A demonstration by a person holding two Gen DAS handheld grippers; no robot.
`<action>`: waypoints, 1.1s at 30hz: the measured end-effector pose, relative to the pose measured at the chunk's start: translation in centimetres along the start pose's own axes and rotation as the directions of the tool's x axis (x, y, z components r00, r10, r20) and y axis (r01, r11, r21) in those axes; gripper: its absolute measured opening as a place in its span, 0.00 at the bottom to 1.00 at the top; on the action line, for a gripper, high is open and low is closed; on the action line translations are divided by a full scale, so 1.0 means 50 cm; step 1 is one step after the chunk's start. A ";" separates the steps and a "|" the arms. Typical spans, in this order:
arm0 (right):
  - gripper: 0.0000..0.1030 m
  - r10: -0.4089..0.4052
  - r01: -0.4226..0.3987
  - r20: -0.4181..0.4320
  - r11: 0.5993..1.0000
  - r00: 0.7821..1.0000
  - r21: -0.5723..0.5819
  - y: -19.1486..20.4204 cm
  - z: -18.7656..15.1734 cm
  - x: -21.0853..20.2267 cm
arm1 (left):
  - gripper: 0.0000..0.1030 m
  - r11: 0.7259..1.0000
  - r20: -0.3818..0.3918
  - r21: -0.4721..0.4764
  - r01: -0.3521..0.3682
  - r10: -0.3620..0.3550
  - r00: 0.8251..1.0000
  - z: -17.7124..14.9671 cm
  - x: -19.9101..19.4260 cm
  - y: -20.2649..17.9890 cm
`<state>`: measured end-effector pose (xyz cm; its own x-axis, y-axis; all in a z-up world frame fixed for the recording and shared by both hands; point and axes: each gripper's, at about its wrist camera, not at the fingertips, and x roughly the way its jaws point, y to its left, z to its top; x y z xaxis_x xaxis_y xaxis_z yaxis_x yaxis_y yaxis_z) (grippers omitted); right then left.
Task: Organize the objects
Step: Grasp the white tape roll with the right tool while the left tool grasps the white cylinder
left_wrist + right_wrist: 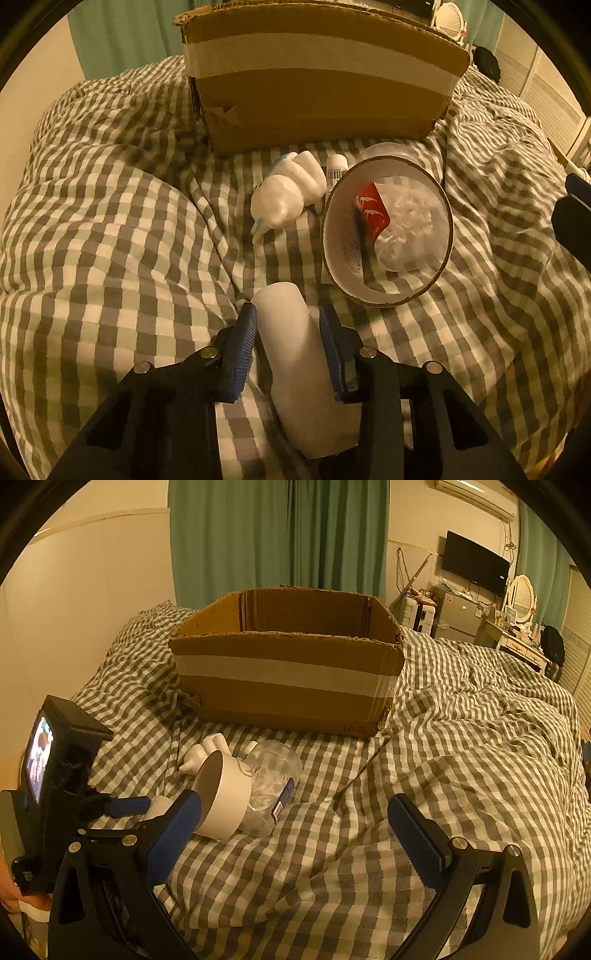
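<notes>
Checked bedspread [110, 229] carries everything | your left gripper [288, 325] jaws straddle white cylinder [295, 350], lying lengthwise for pickup | right gripper [295, 823] jaws wide, empty | cardboard box [288, 679] open beyond, likely destination

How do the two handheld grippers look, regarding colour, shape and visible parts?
Both are alike: the left gripper and right gripper have black, angular plastic bodies with silver round bolts, and flat blue ribbed pads on the fingers. From the right wrist view, a small lit screen sits on the left gripper's black housing.
</notes>
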<state>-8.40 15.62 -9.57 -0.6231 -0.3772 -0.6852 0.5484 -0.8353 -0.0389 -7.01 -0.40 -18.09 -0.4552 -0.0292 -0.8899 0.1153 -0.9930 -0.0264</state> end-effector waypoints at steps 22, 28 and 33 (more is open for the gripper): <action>0.24 0.057 -0.058 -0.147 0.998 0.987 -0.002 0.056 -0.006 0.124 | 0.26 0.996 0.156 -0.083 0.033 -0.020 0.988 0.030 -0.097 0.048; 0.10 0.054 -0.052 -0.079 0.998 0.995 0.030 0.026 0.002 0.074 | 0.27 0.999 0.118 -0.037 0.003 0.002 0.993 0.028 -0.062 0.025; 0.10 0.061 -0.057 -0.069 0.997 0.996 0.055 0.005 0.005 0.060 | 0.28 0.998 0.063 -0.014 -0.061 0.062 0.996 0.032 -0.004 0.008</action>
<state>-10.29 14.16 -11.46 -0.5490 -0.3988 -0.7345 0.5515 -0.8332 0.0401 -8.29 -0.96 -17.21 -0.5015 -0.0979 -0.8596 0.1555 -0.9876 0.0218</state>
